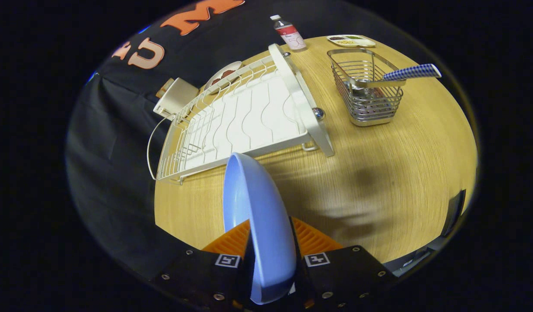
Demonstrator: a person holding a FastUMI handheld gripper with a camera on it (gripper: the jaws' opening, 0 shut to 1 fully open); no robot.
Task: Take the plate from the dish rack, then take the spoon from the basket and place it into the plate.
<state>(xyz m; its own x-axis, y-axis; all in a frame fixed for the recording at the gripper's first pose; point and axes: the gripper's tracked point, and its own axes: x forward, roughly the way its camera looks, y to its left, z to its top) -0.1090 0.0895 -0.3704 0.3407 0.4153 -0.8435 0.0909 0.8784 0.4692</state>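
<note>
From the gripper view I have the plate (259, 225) clamped edge-on in the gripper (270, 242), one finger pressed to each face, so it stands upright between them with its rim pointing ahead. Holding it on edge makes sense to me: that is how a plate sits in rack slots, and pinching the thin rim is the only purchase two fingers get on it.

Just beyond the plate's far rim lies the dish rack (240, 121), white wire on a white tray, and I see no plate left in its slots — so I judge the first step done, with the plate clear of the rack and hanging over the wooden table (379, 186).

Off to the right of the rack, well apart from it, stands the wire basket (366, 89). The spoon (392, 76) leans in it, bowl down and checked handle sticking out over the rim, which leaves the handle free to pinch.

As I read it, the plate must go down flat on the bare table before I can free the fingers for the spoon — tipping it from upright to flat is where it could slip
</note>
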